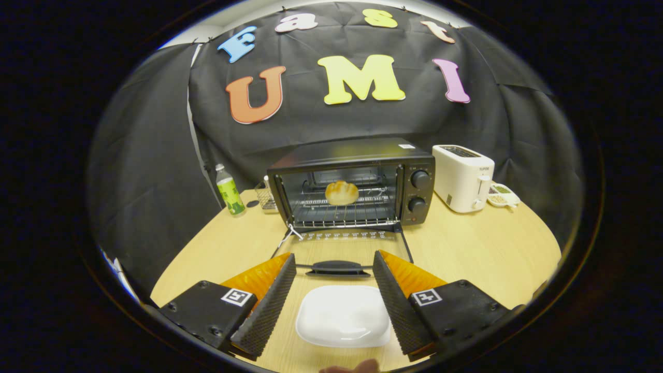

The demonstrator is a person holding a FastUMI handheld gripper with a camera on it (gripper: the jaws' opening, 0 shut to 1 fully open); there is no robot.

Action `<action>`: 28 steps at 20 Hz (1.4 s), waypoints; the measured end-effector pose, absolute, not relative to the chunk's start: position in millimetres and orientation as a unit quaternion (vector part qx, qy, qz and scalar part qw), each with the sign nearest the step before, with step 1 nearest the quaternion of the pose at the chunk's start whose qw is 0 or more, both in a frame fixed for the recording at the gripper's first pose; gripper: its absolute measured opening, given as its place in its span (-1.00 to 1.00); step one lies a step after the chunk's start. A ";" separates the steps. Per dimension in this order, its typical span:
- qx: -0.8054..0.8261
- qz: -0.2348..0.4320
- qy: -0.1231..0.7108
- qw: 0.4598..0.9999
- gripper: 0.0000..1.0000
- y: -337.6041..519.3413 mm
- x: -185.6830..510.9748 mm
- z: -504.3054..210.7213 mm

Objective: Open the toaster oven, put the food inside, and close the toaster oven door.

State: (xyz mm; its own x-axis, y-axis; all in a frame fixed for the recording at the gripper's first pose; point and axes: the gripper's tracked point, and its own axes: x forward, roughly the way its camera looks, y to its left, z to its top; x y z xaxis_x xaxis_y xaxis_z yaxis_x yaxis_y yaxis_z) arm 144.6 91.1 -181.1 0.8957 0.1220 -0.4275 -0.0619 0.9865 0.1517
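A black toaster oven (352, 181) stands on the wooden table beyond my fingers. Its glass door (342, 247) is folded down flat towards me, the handle (336, 268) just ahead of my fingertips. A round bread roll (341, 192) lies on the wire rack inside the oven. My gripper (334, 269) is open, with nothing held. An empty white plate (344, 316) sits on the table below and between the two fingers.
A white toaster (463, 177) stands right of the oven, with a small dish of food (502, 196) beyond it. Left of the oven are a green bottle (229, 190) and a small wire basket (265, 197). The round table's edge (171, 274) curves near on both sides.
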 end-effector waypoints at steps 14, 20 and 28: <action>0.053 0.039 0.285 0.956 0.93 102.3 162.1 -266.0; 0.041 0.032 0.300 0.952 0.94 102.1 181.7 -284.0; 0.043 0.015 0.307 0.951 0.94 101.1 196.6 -295.4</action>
State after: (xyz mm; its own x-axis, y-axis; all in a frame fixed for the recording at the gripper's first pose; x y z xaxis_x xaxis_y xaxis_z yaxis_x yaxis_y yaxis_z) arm 196.6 101.1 -295.4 0.8112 0.0555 -0.5821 -0.0027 0.9958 0.0912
